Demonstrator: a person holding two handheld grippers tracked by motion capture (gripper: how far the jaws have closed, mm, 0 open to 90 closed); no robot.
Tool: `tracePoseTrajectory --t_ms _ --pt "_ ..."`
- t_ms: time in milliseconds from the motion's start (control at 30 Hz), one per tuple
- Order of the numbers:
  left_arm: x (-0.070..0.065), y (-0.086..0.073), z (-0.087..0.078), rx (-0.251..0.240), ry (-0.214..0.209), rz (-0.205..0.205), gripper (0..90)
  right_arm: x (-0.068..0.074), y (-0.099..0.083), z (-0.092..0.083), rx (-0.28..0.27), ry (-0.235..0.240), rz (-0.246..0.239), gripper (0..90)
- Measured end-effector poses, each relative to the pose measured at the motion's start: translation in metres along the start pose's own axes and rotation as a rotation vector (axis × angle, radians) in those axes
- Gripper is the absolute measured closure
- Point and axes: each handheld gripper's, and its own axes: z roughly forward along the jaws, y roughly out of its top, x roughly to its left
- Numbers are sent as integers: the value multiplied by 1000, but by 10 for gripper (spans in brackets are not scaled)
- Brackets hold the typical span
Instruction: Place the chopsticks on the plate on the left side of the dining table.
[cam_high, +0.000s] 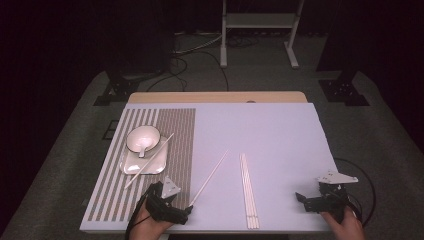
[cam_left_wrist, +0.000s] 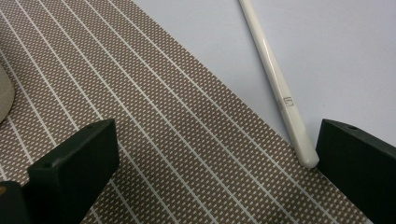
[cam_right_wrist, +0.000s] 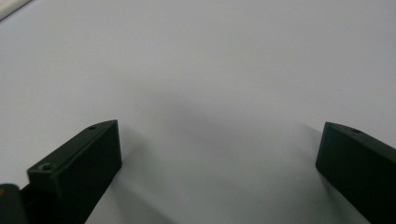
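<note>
A pale lavender-white table top (cam_high: 280, 135) spreads wide, its right half bare. On its left side lies a brown placemat with white stripes (cam_high: 175, 135), reaching close to the table's left and near edges. On the mat sits a white rounded-square plate (cam_high: 131, 165) carrying a white round bowl (cam_high: 137, 136), a thin white chopstick (cam_high: 150, 160) slanting across them. A bundle of white chopsticks (cam_high: 248, 192) lies mid-table, running to the near edge. A single white chopstick (cam_left_wrist: 275, 79) slants beside the mat's right edge. The left gripper (cam_left_wrist: 215, 154) stands wide apart over that edge, the chopstick's end just beside its right jaw. The right gripper (cam_right_wrist: 219, 154), also spread wide, holds nothing near the table's front right corner.
</note>
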Motion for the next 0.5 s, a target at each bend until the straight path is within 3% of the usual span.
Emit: tracePoseTrajectory --t_ms 167,500 --pt "2 0 0 -3 -9 -6 0 0 0 0 0 0 0 0" --pt "14 -5 -4 -13 31 -38 0 0 0 0 0 0 0 0"
